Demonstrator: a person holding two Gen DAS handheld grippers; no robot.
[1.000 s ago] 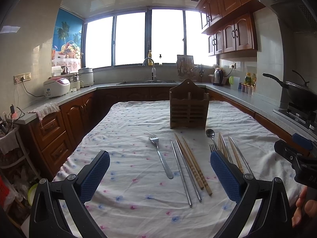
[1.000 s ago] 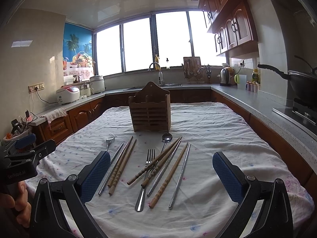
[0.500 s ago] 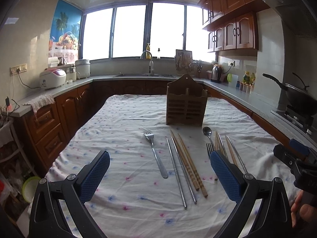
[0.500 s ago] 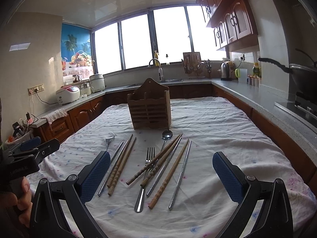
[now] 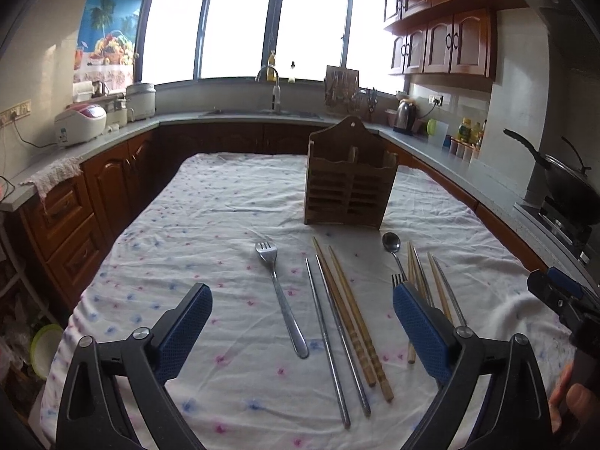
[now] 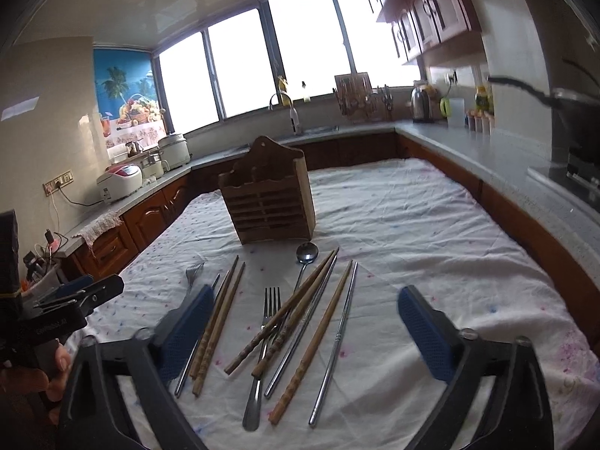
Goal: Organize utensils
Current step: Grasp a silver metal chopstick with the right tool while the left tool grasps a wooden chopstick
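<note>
Above the cloth-covered table point(image 5: 210, 202), the left gripper point(image 5: 300, 332) is held with its jaws spread wide; they have just been closing slightly, and nothing is gripped or touched by the pads. A fork point(image 5: 281, 292), a pair of metal chopsticks point(image 5: 333, 337) and a pair of wooden chopsticks point(image 5: 352, 318) are seen lying on the cloth in the gap between its fingers. The right gripper point(image 6: 303, 330) is likewise held with its jaws spread, having just been closing a little, with no item pinched. Framed between its fingers, a loose pile is seen on the cloth: a second fork point(image 6: 262, 352), a spoon point(image 6: 306, 254), crossed wooden chopsticks and further metal chopsticks point(image 6: 333, 352). The wooden utensil holder point(image 5: 350, 176) is placed upright on the table beyond the utensils, just behind the spoon. Its slatted front compartments are seen from the front only; whether anything is inside cannot be told. All utensils are located on the cloth, outside the holder.
</note>
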